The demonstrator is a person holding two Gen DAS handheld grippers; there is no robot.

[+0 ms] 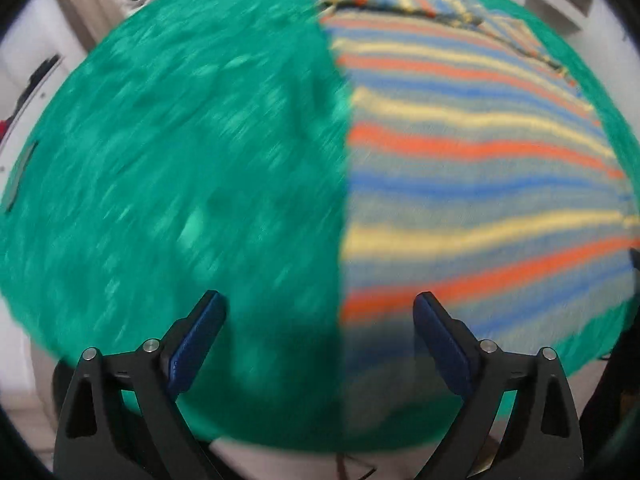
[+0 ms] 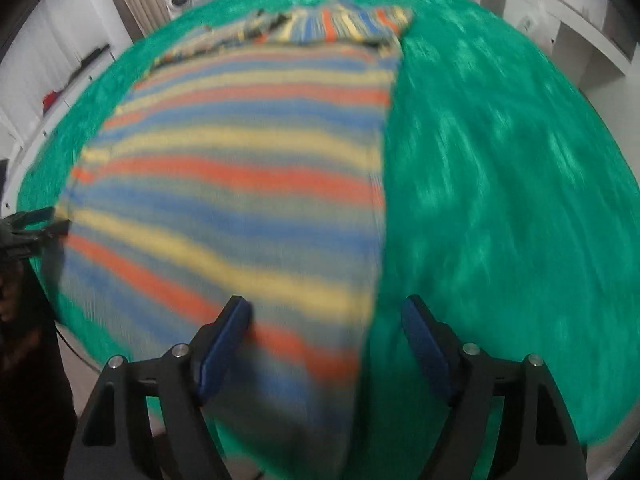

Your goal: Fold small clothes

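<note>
Both my tongs open, holding nothing: left tongs (image 1: 320,316) & right tongs (image 2: 326,318) over the striped shirt's (image 2: 240,184) side edges on green blanket (image 1: 160,160).

I'm seeing a striped garment (image 1: 472,184) lying flat. Its far end is looking bunched, though blur obscures detail.
</note>
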